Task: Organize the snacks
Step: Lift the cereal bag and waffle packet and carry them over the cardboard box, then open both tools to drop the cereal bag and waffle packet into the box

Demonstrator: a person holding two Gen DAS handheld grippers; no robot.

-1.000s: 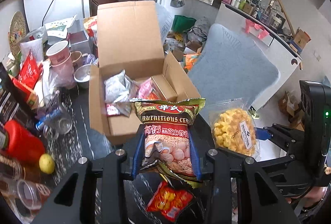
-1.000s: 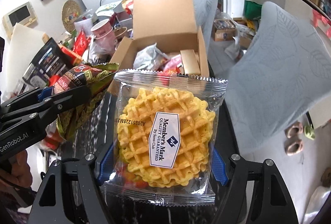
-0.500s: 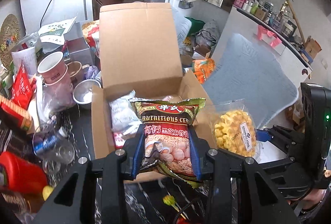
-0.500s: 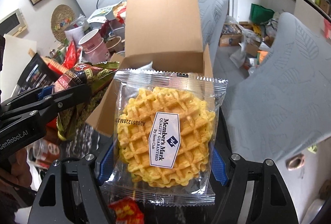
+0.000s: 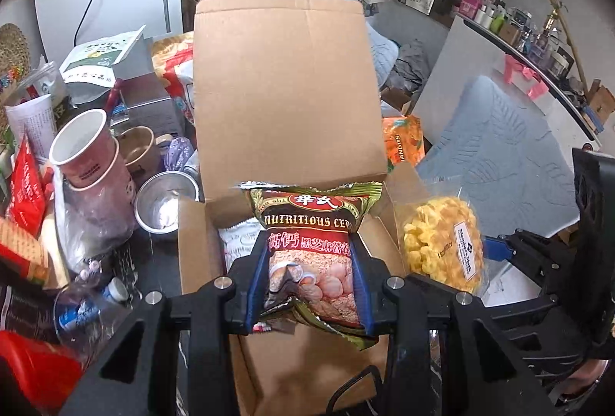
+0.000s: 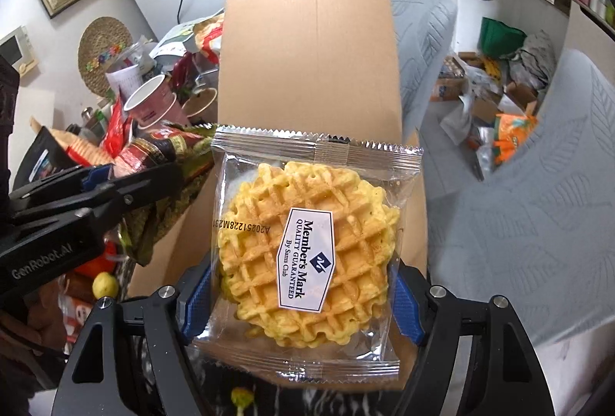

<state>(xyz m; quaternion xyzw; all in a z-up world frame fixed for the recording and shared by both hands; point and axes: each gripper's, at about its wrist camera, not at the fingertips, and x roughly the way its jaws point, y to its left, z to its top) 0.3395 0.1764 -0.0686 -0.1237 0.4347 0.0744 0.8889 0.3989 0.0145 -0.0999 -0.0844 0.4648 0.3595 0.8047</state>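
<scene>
My left gripper [image 5: 307, 285] is shut on a red and green cereal packet [image 5: 311, 243] and holds it over the open cardboard box [image 5: 192, 243]. A white snack packet [image 5: 238, 243] lies inside the box. My right gripper [image 6: 303, 297] is shut on a clear waffle packet [image 6: 307, 251], just over the box's near right edge [image 6: 421, 201]. The waffle packet shows in the left wrist view [image 5: 442, 243], right of the box. The left gripper and cereal packet [image 6: 161, 151] show in the right wrist view, at the left.
The box's tall flap [image 5: 284, 85] stands upright at the back. Stacked paper cups [image 5: 88, 154], a metal bowl [image 5: 165, 201], a plastic bottle [image 5: 88, 304] and snack bags crowd the dark table left of the box. A grey-blue chair [image 5: 499, 154] is to the right.
Both grippers have moved forward with their packets, from the table in front of the box to over the box. The red packet on the table has dropped out of view.
</scene>
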